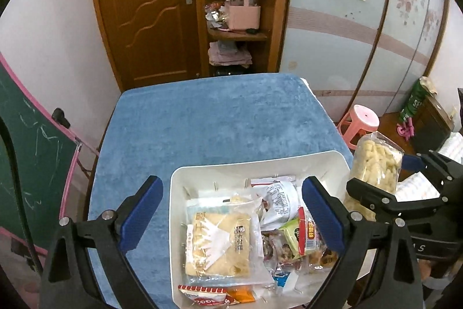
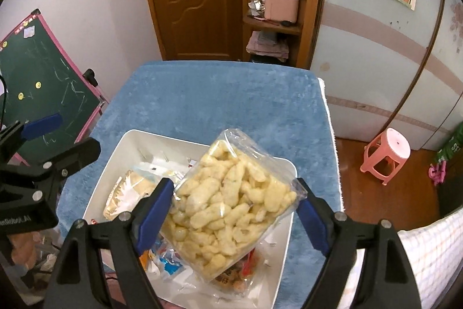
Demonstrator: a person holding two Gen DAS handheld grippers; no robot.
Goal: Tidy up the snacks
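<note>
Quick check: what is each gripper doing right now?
Left gripper: open, holding nothing.
Right gripper: shut on the clear plastic bag of pale yellow puffed snacks.

White bin [image 1: 330, 161] on blue-covered table [image 1: 202, 118]

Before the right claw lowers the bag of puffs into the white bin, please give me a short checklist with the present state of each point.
1. Right claw has the bag of puffs between its pads: ok.
2. Bag is over the white bin, not over the blue cloth: ok in the right wrist view.
3. Bin has free room: cannot tell; packets such as the flat tan snack pack already cover its floor.
4. Left claw is open and holds nothing: ok.
5. Left claw is out of the bag's path: not ok; it hangs over the bin.
</note>
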